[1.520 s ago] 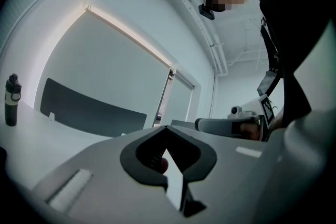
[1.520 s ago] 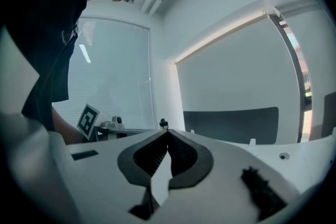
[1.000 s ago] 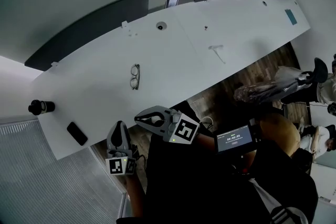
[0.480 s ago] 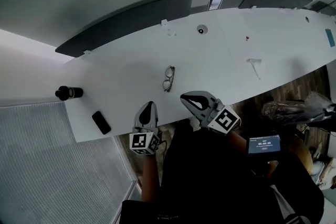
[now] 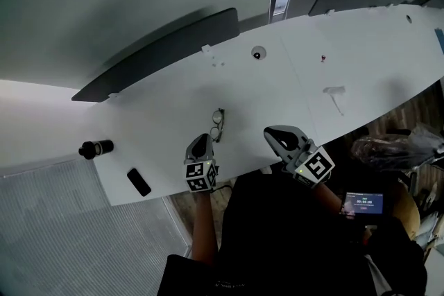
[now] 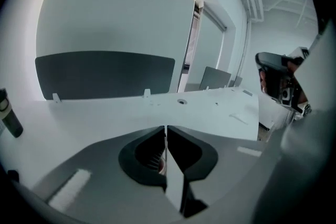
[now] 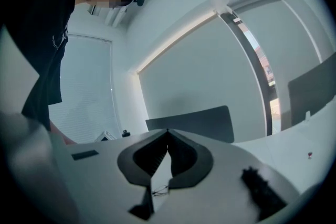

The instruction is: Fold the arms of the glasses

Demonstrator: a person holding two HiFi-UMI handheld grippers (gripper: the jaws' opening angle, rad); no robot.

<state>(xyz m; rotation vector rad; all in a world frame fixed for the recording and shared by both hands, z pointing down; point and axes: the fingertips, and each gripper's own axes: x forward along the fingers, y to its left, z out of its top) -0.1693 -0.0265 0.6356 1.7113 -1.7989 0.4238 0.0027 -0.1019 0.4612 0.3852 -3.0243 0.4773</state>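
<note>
The glasses [image 5: 217,125] lie with arms unfolded on the white table [image 5: 291,93], near its front edge. My left gripper [image 5: 201,138] sits just below and left of them, close but apart. Its jaws are opening, parted by a thin slit in the left gripper view [image 6: 166,127], with nothing between them; the glasses are hidden there. My right gripper [image 5: 270,132] hovers at the table edge to the right of the glasses, shut and empty. In the right gripper view [image 7: 168,131] the glasses [image 7: 160,190] show small under the jaws.
A dark bottle [image 5: 95,148] and a black phone [image 5: 139,182] lie at the table's left end. A dark divider panel [image 5: 159,55] runs along the far side. A round grommet [image 5: 258,53] and a small white piece [image 5: 334,92] lie further right.
Both grippers have come up from below the table edge to either side of the glasses. The left one has tipped downward towards the tabletop.
</note>
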